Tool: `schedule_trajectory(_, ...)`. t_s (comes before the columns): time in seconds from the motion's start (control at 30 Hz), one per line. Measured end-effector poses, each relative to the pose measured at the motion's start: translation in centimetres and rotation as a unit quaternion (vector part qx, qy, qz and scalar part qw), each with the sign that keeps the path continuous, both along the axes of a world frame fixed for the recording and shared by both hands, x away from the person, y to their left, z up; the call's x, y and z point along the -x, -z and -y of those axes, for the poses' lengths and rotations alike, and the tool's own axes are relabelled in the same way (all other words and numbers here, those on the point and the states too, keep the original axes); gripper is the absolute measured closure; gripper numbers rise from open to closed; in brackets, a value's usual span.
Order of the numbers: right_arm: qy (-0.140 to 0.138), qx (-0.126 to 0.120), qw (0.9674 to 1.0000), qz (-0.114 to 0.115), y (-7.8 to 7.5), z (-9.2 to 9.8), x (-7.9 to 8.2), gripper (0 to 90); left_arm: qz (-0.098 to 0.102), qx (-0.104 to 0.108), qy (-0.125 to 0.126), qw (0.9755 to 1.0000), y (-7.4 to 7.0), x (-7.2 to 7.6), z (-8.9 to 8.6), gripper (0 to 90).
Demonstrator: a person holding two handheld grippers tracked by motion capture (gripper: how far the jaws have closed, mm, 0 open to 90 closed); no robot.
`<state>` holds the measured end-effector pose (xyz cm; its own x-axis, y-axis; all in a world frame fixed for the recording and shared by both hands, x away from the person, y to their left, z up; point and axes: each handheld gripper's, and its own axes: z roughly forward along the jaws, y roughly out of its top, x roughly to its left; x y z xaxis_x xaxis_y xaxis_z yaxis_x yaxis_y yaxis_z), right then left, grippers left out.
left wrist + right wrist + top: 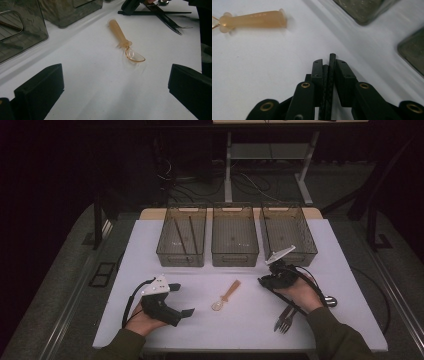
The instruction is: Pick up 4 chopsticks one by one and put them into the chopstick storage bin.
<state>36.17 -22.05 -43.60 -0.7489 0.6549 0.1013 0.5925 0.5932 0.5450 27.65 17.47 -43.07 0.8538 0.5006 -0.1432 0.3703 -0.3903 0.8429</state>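
Toward four o'clock on the white table (165, 230), the right gripper (267, 281) has its jaws nearly closed on a thin black chopstick (330, 82), which stands edge-on between the pads, pinched flat on both sides and sticking out a little beyond the tips. The hold looks meant for carrying it to the left-hand bin (172, 257) at eleven o'clock, where two more dark sticks lie. At eight o'clock the left gripper (182, 300) rests with its jaws wide apart and empty, aimed at the orange spoon (124, 41) at mid-table. A fork (284, 319) lies at five o'clock, beside the right forearm.
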Motion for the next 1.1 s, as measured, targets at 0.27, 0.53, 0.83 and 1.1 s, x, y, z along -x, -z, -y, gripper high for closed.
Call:
schedule_trajectory(0.27, -0.037, -0.002, 0.9993, 0.0, 0.0, -1.6, 0.4, 78.0, 0.0, 0.001, 0.0, 1.0, 0.0, 0.0, 0.0, 0.0)
schedule_trajectory(0.53, -0.04, -0.016, 0.9991, 0.002, -0.2, -1.9, 0.6, 69.9, 0.0, 0.003, 0.0, 1.0, 0.0, 0.0, 0.0, 0.0)
schedule_trajectory(0.83, -0.021, -0.086, 0.9956, 0.031, -2.3, 0.3, 1.7, 48.5, -0.004, -0.001, 0.001, 1.0, 0.2, 0.0, 0.0, 0.0)
schedule_trajectory(1.1, 0.002, -0.112, 0.9922, 0.055, -3.4, 3.1, 3.5, 44.1, 0.002, -0.002, -0.003, 1.0, 0.3, -0.1, 0.0, 0.0)
